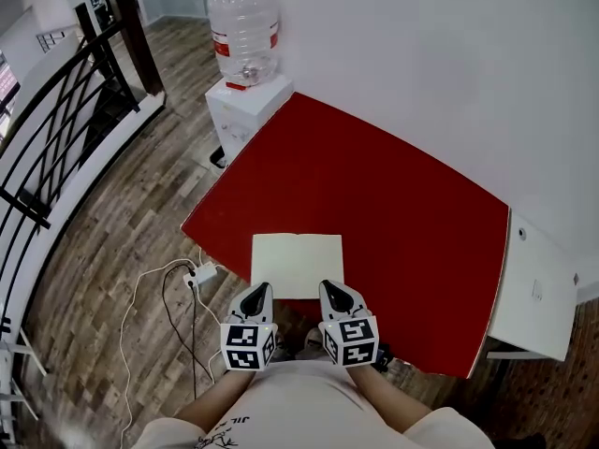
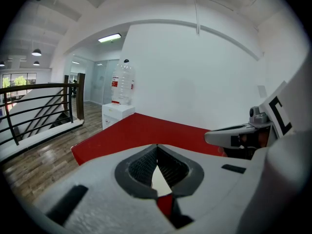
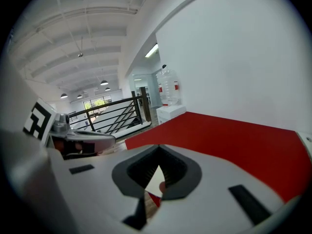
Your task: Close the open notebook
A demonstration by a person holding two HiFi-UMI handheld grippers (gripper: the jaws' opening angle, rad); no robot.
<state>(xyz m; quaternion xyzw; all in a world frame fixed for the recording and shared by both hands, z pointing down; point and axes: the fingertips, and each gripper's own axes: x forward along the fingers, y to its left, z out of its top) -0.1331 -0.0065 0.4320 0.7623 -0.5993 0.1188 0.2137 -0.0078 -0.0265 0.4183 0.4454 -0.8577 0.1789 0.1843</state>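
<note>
A cream notebook (image 1: 298,262) lies flat on the red table (image 1: 393,213) near its front edge, with a faint fold down its middle. My left gripper (image 1: 259,291) hovers at the notebook's near left corner, jaws shut and empty. My right gripper (image 1: 333,288) is at the near right corner, also shut with nothing in it. In the left gripper view the jaws (image 2: 156,147) meet at a point, and a sliver of the cream page (image 2: 160,179) shows below them. The right gripper view shows the same: jaws (image 3: 159,148) together, cream page (image 3: 154,180) beneath.
A white water dispenser with a clear bottle (image 1: 245,36) stands past the table's far left corner. A white cabinet (image 1: 538,288) adjoins the table's right side. Cables and an adapter (image 1: 201,274) lie on the wooden floor at left, beside a black railing (image 1: 56,138).
</note>
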